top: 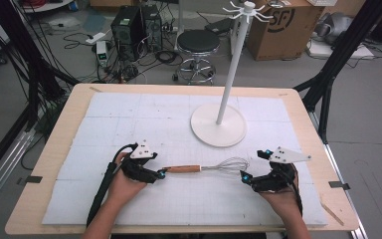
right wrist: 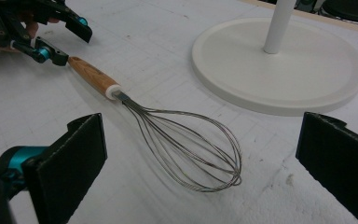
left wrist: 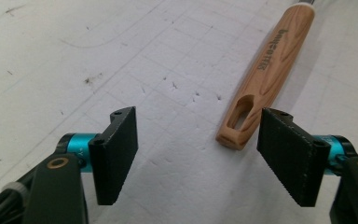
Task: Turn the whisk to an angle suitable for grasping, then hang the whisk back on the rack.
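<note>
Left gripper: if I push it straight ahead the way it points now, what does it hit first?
Probably the whisk's wooden handle. The left gripper has open jaws, and the handle's slotted end lies just ahead, close beside one jaw rather than centred in the gap. That jaw would likely nudge it first; depth is hard to judge.

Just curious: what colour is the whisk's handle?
Light brown wood grain, handle clearest in the left gripper view.

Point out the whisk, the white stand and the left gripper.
whisk [right wrist: 186,144], right gripper view, on its wire loops.
white stand [top: 218,130], high view, on its round base.
left gripper [left wrist: 196,144], left gripper view, midway between its open jaws.
</note>
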`<state>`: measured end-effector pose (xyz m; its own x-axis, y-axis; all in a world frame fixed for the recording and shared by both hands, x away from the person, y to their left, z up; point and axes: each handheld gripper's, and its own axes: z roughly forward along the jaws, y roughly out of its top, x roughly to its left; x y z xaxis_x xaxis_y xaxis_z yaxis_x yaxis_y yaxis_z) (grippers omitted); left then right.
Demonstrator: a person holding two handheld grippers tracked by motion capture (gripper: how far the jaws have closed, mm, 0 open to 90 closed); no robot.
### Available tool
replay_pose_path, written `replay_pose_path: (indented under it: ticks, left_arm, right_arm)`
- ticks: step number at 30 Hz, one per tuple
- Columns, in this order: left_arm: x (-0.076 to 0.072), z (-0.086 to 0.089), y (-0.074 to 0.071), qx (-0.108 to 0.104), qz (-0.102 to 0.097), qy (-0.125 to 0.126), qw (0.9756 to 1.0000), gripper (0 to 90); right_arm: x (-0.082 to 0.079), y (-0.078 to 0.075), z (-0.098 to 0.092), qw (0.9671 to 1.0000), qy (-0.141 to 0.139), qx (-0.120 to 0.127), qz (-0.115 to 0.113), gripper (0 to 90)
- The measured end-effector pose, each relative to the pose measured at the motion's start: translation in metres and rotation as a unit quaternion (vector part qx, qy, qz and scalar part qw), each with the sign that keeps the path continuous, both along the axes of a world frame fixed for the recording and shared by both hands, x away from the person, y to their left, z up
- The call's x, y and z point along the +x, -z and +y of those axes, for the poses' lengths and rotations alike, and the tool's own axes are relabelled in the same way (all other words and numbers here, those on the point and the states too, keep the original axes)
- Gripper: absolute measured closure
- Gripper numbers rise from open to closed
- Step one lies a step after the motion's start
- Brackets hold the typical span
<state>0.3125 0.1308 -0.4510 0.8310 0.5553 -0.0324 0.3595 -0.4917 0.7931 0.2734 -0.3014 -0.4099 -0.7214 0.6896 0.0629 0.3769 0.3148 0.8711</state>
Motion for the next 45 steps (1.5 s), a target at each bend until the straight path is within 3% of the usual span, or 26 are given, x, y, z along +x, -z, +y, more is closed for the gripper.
replay_pose_path:
  ticks: [6, 11, 15, 19, 29, 45]
  left_arm:
    - [-0.006, 0.01, -0.01, -0.03, 0.005, 0.01, 0.9995, 22.2]
    - [-0.012, 0.021, -0.021, -0.057, -0.006, 0.022, 0.9981, 15.7]
    - [-0.018, 0.031, -0.029, -0.084, -0.021, 0.034, 0.9957, 12.2]
    - [-0.02, 0.039, -0.032, -0.115, -0.023, 0.039, 0.9923, 7.6]
    - [-0.02, 0.046, -0.034, -0.141, -0.041, 0.04, 0.9883, 1.6]
    - [-0.02, 0.051, -0.034, -0.134, -0.041, 0.033, 0.9896, 1.6]
  right_arm:
    - [-0.001, 0.0, 0.0, 1.0, -0.002, 0.003, 0.001, 0.6]
    - [-0.001, -0.001, 0.0, 1.0, -0.003, 0.004, -0.001, 0.6]
    - [-0.001, -0.001, 0.001, 1.0, -0.003, 0.003, -0.001, 0.6]
    - [-0.001, 0.0, 0.001, 1.0, -0.003, 0.001, -0.001, 0.6]
    - [0.0, 0.0, 0.002, 1.0, 0.0, -0.002, 0.003, 0.6]
    - [0.002, 0.001, 0.001, 1.0, 0.0, 0.0, 0.004, 0.6]
